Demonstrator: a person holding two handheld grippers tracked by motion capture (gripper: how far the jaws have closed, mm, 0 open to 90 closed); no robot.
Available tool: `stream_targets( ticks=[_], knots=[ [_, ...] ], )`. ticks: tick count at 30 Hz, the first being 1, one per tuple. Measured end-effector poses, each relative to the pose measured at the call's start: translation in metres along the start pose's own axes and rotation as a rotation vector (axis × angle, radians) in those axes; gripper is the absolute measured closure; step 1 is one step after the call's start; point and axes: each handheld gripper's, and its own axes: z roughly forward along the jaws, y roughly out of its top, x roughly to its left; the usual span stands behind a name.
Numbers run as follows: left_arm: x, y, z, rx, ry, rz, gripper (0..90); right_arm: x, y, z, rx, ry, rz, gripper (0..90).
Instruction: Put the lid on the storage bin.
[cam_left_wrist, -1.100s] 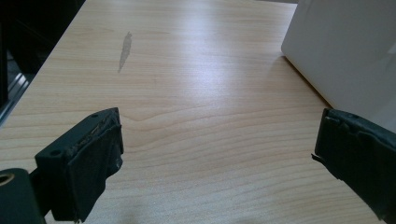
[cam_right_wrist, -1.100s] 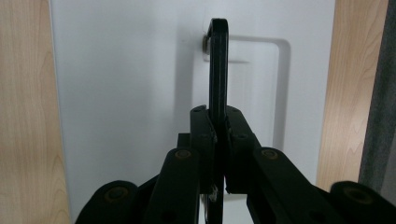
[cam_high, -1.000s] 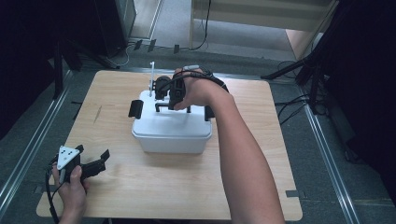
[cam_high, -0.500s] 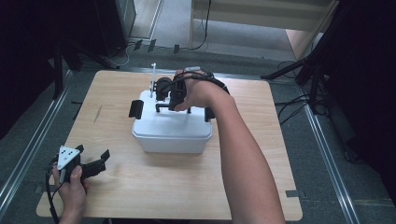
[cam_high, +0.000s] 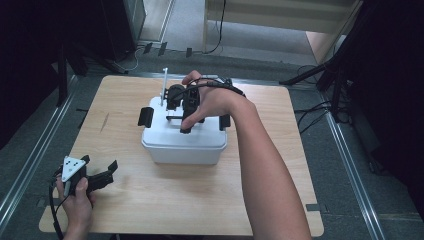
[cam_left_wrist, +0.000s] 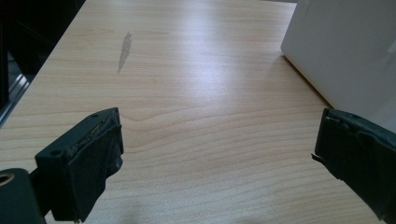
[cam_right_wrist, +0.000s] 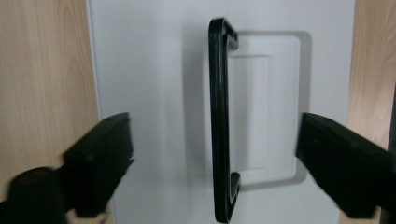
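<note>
My right gripper (cam_high: 186, 112) hangs over the white rectangular plastic storage box (cam_high: 184, 142), which sits near the middle of the pale wood-grain bench (cam_high: 280, 165), a little toward the far edge. The jaws have just been opening and now stand spread wide; in the right gripper view they frame the slim glossy black handle (cam_right_wrist: 220, 121) of the lid from either side, neither pad touching it. The handle is a thin curved bar, standing up out of a shallow rounded-rectangle recess moulded into the smooth matte white lid (cam_right_wrist: 154, 93), and it casts a soft shadow on the recess floor. It lies between my jaws, well apart from both. In the high view, black clip latches (cam_high: 145, 116) sit at the two short ends of the box, and a thin white rod (cam_high: 164, 85) stands upright just behind it. The box walls are plain, slightly tapered, with rounded corners. My left gripper (cam_high: 100, 175) rests low near the front left corner of the bench, well apart from the box, with its grey three-cornered plate (cam_high: 73, 167) on top. Its jaws are also spread, with nothing between them but bare bench; the left gripper view shows their pads as dull black and rough-textured with worn edges. That view also catches a corner of the white box (cam_left_wrist: 345, 51) at upper right and a faint grey streak (cam_left_wrist: 124, 49) on the laminate, whose grain runs in fine light-brown lines.
</note>
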Motion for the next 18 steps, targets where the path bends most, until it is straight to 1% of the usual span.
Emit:
stream_targets(
  ticks=[1, 2, 3, 6, 11, 18],
  knots=[
    [0.000, 0.000, 0.000, 0.001, 0.000, 0.001, 1.8, 0.001, -0.001, 0.000, 0.004, 0.013, 0.004, 0.0],
    [0.000, 0.000, 0.000, 0.001, 0.000, 0.001, 1.8, 0.002, -0.002, 0.000, 0.000, 0.023, 0.019, 0.0],
    [0.000, 0.000, 0.000, 0.001, 0.001, 0.001, 1.8, 0.002, -0.003, 0.000, -0.005, 0.025, 0.011, 0.0],
    [0.000, 0.000, 0.000, 0.002, 0.000, 0.001, 1.7, 0.002, -0.007, 0.000, -0.022, 0.030, 0.024, 0.0],
    [0.000, 0.000, 0.000, 0.005, 0.002, 0.006, 1.8, 0.001, -0.014, 0.000, -0.017, 0.025, 0.022, 0.0],
    [-0.001, 0.000, 0.000, 0.004, 0.004, 0.010, 1.7, 0.002, -0.029, -0.004, -0.008, 0.020, 0.037, 0.0]
  ],
)
